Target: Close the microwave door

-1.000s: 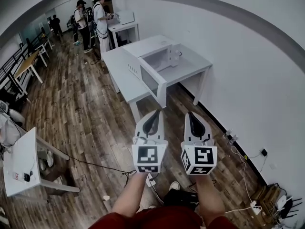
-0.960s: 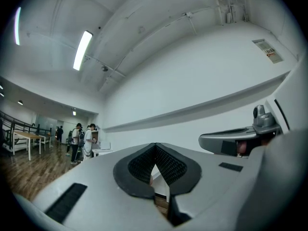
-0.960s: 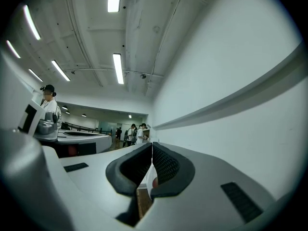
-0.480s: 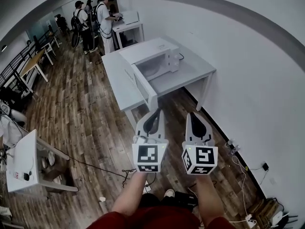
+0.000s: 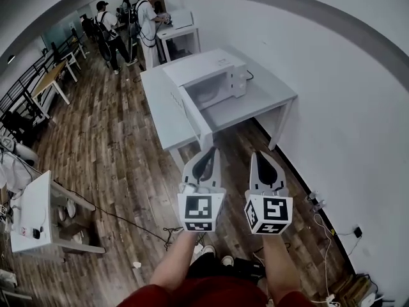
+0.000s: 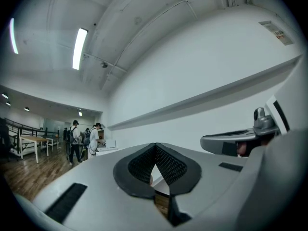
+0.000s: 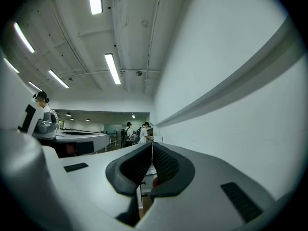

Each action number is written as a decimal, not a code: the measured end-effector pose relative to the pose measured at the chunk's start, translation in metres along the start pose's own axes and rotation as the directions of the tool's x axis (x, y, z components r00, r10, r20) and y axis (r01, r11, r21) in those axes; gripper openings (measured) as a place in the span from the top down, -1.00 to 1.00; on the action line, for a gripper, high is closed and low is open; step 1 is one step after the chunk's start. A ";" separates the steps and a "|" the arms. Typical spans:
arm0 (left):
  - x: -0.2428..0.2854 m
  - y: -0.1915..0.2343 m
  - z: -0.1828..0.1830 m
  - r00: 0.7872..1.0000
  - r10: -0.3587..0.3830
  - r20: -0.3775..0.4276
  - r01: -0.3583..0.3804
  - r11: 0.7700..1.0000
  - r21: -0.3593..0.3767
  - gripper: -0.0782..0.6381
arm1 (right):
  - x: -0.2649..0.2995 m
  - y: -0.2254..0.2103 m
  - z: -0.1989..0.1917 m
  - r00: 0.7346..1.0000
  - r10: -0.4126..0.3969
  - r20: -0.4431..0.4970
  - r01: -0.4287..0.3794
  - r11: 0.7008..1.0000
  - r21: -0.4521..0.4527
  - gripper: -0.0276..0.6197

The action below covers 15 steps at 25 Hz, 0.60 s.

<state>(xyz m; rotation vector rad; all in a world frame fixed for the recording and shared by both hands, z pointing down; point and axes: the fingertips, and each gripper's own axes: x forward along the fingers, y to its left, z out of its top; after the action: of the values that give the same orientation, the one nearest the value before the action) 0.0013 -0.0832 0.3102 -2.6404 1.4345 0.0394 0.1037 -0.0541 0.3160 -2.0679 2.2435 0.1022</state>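
Microwave (image 5: 203, 66) closer than before; door (image 5: 193, 115) open.

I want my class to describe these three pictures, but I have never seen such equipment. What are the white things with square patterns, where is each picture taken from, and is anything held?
A person holds a two-jaw tool in each hand: the left tool and the right tool. The patterned cubes are part of them. The head view comes from a camera on the person's head, looking steeply down. The other two pictures come from cameras riding on each tool, looking along its jaws. In both, the jaws are together with nothing between them, so nothing is held. Ahead stands a white table carrying a white microwave whose door hangs open. Neither tool touches it. Other people stand further back.
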 end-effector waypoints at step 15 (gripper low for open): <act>0.023 0.055 -0.051 0.997 0.049 -0.066 -0.050 0.998 -0.025 0.70 | 0.051 0.021 -0.032 0.996 0.043 -0.075 -0.044 0.999 -0.013 0.83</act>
<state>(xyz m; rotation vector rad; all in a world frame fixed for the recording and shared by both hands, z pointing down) -0.0340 -0.1381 0.3524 -2.6506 1.5304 -0.0237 0.0778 -0.1063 0.3419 -2.0642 2.3378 0.0456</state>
